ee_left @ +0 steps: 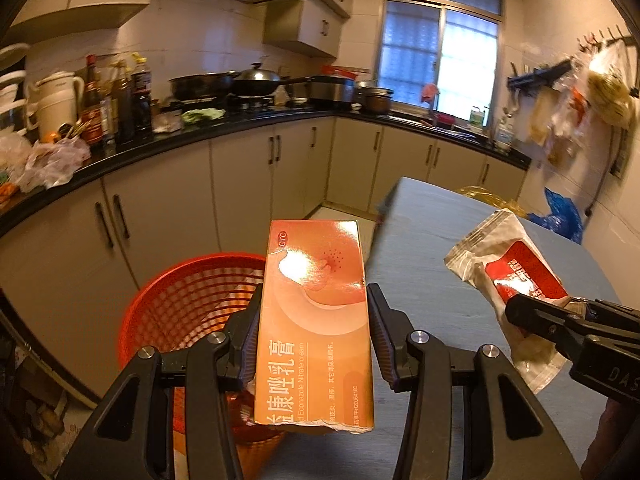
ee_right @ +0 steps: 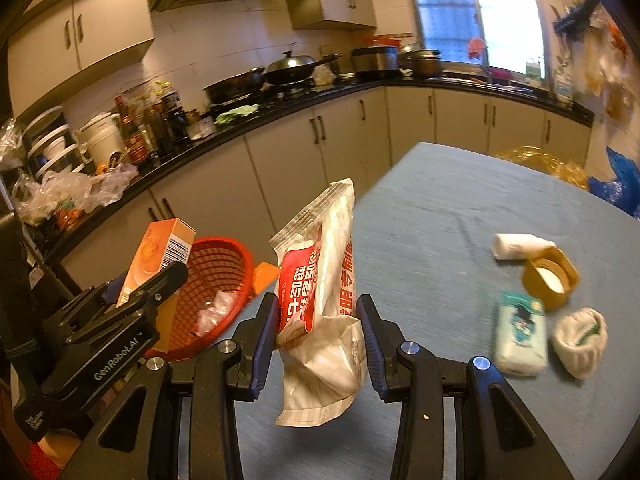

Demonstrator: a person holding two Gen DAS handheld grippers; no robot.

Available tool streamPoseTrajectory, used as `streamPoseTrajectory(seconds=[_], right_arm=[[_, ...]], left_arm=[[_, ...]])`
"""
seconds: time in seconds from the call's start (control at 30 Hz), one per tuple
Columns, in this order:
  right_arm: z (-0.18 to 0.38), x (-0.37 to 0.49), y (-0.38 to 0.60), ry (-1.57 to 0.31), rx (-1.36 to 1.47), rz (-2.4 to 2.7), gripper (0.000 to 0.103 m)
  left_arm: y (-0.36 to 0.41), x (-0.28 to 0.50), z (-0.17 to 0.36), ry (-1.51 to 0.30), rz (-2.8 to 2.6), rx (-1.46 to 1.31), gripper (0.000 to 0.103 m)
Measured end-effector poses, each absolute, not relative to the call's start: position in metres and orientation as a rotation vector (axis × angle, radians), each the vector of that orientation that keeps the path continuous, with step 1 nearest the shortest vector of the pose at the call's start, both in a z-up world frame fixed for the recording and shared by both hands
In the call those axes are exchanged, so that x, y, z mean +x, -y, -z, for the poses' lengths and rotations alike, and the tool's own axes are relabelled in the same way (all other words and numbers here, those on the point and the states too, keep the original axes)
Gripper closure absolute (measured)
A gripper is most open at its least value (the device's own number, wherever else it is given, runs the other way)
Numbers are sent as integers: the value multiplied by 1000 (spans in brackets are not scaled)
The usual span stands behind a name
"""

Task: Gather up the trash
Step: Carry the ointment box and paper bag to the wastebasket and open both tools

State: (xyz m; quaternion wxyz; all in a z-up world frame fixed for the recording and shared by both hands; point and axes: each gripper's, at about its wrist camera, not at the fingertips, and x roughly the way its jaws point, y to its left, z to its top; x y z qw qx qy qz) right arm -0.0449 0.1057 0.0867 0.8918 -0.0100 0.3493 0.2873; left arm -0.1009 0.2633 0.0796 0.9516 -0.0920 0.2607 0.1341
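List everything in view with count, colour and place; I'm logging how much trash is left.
Carton: 1, orange, in left gripper.
Wrapper: 1, white-red, in right gripper.
Basket: 1, red, left of table, white scrap inside.
Table: 1, blue-grey.
Tube: 1, white, on table.
Cap: 1, gold, on table.
Tissue pack: 1, pale green, on table.
Wad: 1, white, on table.
Left gripper: black, closed.
Right gripper: black, closed.

Blue-grey tabletop (ee_right: 440, 208), black kitchen countertop (ee_left: 160, 148) over cream cabinet doors (ee_left: 244, 184), dark lidded wok (ee_left: 256, 80), cluster of dark sauce bottles (ee_left: 116, 100), possibly a white kettle (ee_left: 58, 100), bright frosted window (ee_left: 440, 64)
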Motion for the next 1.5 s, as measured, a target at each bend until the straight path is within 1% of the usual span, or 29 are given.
streamPoseTrajectory(seconds=[0.33,0.63,1.13,1.5], right_arm=[[-88,-43,-150,-751,-50,-668,60],[-84,-35,-182,-781,-62,-723,60],[-57,-10,-235,-890,-42,-791,59],[-50,0,-237,-908,-35,-794,59]], left_arm=[[-316,-117,-79,-516,-372,-238,57],[-352,-123,-68,-539,-433,-292,57],[-361,-113,-45,-606,-419,-294,57],[-362,-105,-40,-624,-417,-290,57]])
